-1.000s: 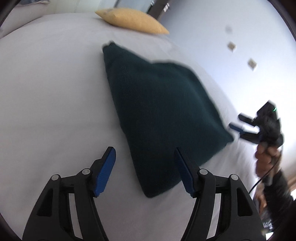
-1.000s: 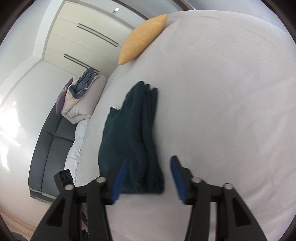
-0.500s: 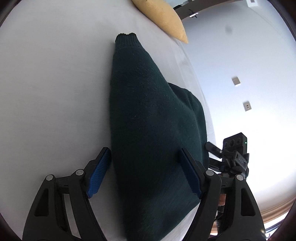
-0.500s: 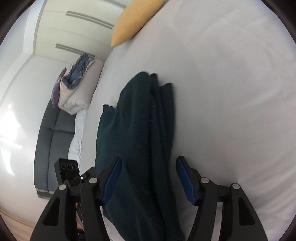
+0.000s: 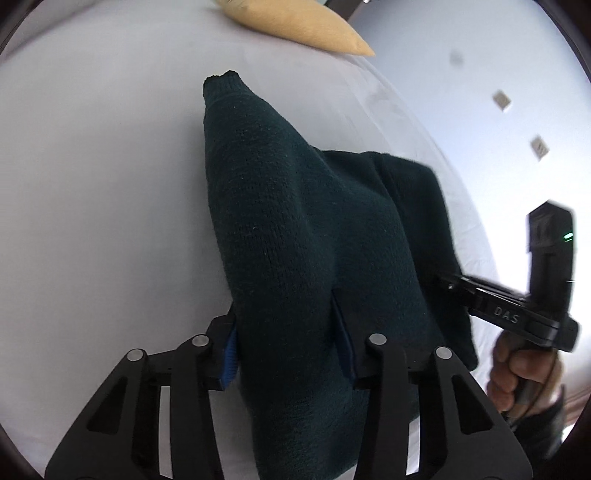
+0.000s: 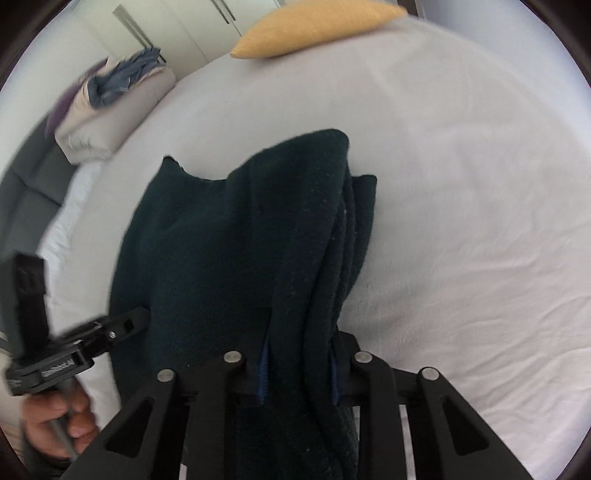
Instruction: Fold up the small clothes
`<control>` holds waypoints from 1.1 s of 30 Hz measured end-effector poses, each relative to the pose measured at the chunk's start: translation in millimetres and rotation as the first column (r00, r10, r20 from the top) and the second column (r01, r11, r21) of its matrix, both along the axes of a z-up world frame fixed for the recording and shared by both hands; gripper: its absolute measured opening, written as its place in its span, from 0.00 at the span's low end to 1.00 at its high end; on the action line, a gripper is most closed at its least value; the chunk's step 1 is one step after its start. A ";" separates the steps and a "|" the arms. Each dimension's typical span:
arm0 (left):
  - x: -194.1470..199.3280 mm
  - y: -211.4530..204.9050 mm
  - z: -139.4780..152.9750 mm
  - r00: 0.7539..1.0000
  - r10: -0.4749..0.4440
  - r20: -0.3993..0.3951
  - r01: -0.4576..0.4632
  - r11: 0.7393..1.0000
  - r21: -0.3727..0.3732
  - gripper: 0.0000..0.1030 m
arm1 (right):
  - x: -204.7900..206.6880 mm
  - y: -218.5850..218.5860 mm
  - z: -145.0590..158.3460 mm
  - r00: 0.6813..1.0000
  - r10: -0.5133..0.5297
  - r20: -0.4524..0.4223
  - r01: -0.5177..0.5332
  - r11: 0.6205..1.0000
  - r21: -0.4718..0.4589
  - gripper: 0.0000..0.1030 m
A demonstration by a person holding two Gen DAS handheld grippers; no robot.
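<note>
A dark green knitted sweater lies partly folded on the white bed, one cuff pointing toward the far end. My left gripper is closing, and its blue pads squeeze a raised fold of the knit near the sweater's close end. In the right wrist view the same sweater shows stacked layers along its right edge. My right gripper is also closing, with that layered edge pinched between its pads. Each view shows the other gripper's black body at the sweater's far side, with a hand on its handle.
A yellow pillow lies at the head of the bed. Beyond the bed's left edge in the right wrist view stands a grey sofa with a heap of bedding and clothes. Closet doors and a pale wall lie behind.
Both grippers came down from beside the sweater onto it, and their wide jaws narrowed around folds of the knit. The fabric between the pads now bunches upward.
</note>
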State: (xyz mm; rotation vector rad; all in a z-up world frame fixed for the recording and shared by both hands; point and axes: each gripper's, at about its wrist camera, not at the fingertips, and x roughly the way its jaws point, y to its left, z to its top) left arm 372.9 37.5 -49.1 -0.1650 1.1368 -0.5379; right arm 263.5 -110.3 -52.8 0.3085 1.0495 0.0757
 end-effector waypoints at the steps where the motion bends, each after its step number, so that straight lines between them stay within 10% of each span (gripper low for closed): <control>1: -4.6 0.9 3.7 1.000 -0.002 0.006 0.002 1.000 0.010 0.38 | -4.2 8.8 6.8 1.000 0.003 0.012 -0.003 0.999 -0.044 0.24; 14: -119.0 49.0 67.4 0.990 -0.020 0.136 -0.004 0.985 0.172 0.37 | -101.2 114.5 47.3 0.988 0.131 0.079 -0.108 0.963 -0.249 0.22; 23: -199.0 125.0 71.9 0.986 0.052 0.157 -0.068 0.992 0.103 0.37 | -163.6 160.8 47.8 0.965 0.200 0.172 -0.166 0.967 -0.193 0.22; 29: -205.9 153.9 2.7 0.996 0.067 0.054 -0.067 0.998 -0.003 0.43 | -152.2 125.7 -16.9 0.992 0.099 0.080 -0.109 0.987 0.119 0.23; 33: -206.3 162.3 -1.1 0.996 0.069 0.055 -0.066 0.995 -0.069 0.49 | -156.2 90.4 -45.9 0.998 0.023 0.066 -0.047 0.921 0.388 0.34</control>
